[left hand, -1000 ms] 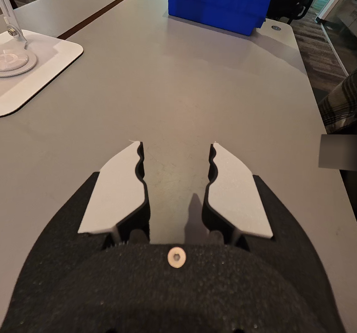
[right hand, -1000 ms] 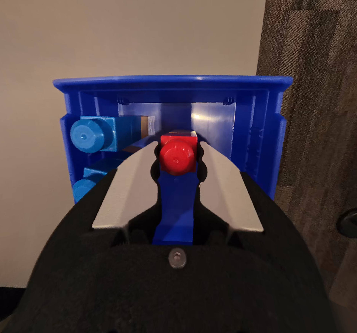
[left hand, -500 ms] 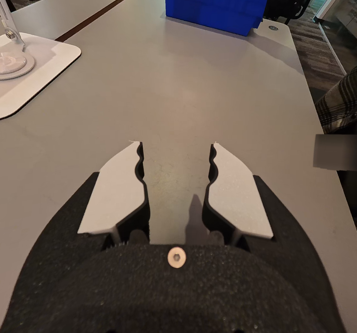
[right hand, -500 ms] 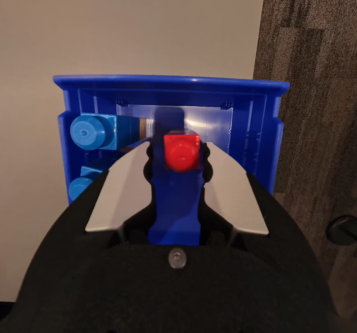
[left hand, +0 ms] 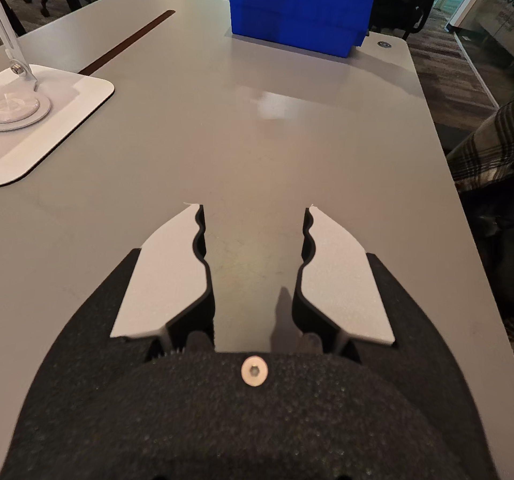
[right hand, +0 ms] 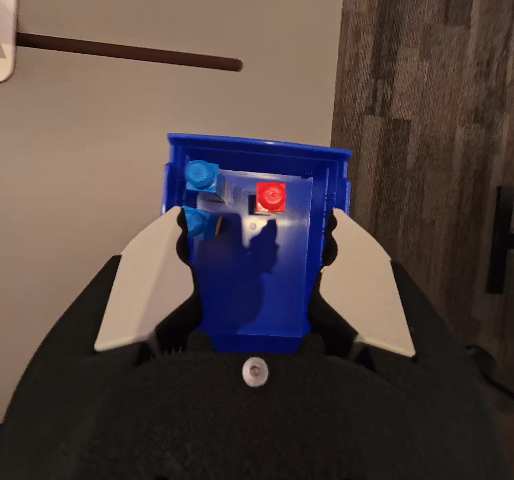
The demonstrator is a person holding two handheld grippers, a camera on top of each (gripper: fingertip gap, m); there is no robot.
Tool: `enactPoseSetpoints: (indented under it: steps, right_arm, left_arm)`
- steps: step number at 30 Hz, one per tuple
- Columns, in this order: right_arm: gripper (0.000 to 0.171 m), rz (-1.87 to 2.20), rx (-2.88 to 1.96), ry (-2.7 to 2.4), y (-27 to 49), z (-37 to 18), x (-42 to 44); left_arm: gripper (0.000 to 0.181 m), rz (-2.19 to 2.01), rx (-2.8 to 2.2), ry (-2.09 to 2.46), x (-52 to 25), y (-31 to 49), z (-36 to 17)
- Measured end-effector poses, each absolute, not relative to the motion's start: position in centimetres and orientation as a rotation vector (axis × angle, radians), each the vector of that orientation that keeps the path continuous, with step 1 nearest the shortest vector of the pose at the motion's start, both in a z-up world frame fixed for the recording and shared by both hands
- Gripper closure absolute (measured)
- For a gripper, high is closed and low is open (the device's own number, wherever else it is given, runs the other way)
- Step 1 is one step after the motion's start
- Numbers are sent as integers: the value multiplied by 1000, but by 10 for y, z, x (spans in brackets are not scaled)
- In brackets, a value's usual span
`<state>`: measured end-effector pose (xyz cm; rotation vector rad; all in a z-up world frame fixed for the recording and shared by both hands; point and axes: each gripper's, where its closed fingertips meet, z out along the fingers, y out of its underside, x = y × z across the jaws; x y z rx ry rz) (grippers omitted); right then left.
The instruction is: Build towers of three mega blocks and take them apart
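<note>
In the right wrist view I look straight down into a blue bin [right hand: 338, 177]. A red block [right hand: 270, 197] stands stud-up on its floor at the far right. Two blue blocks [right hand: 200, 174] [right hand: 198, 223] stand along the left wall. My right gripper [right hand: 254, 212] is open wide and empty, high above the bin. In the left wrist view my left gripper [left hand: 253, 207] is open and empty, low over the bare grey table [left hand: 250, 138]. The blue bin [left hand: 297, 18] stands at the table's far end.
A white lamp base on a white pad [left hand: 41, 110] sits at the left. A dark cable slot [left hand: 125, 42] [right hand: 128, 52] runs along the table. A person's plaid sleeve [left hand: 484, 155] is at the right edge. Floor lies past the table's right edge [right hand: 417, 105]. My hands' fingertips stand some 60 cm from each other. The red block [right hand: 270, 197] sits 8 cm or so from the ends of my right fingers.
My right gripper opened, let go of the red block in the bin and rose well above it. The left gripper drew back slightly, so the bin looks farther off.
</note>
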<state>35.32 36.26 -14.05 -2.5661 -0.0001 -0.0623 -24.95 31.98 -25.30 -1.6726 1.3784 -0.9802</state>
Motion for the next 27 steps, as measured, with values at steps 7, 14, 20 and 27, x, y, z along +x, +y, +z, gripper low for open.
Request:
enactPoseSetpoints:
  steps: [7, 14, 20, 27]
  right_arm:
    - [52, 46, -2344, -522, 333, -100, 260]
    - [52, 246, -2170, -880, 282, -125, 149]
    - [57, 380, -2076, -916, 253, -172, 85]
    - [62, 475, -2026, -874, 238, -210, 46]
  left_arm:
    - [113, -979, -1654, 1367, -252, 319, -247]
    - [112, -959, -1648, 1323, -252, 324, -242]
    - [110, -855, -1668, 1141, -267, 331, -204]
    - [114, -680, -1714, 946, -333, 304, -141]
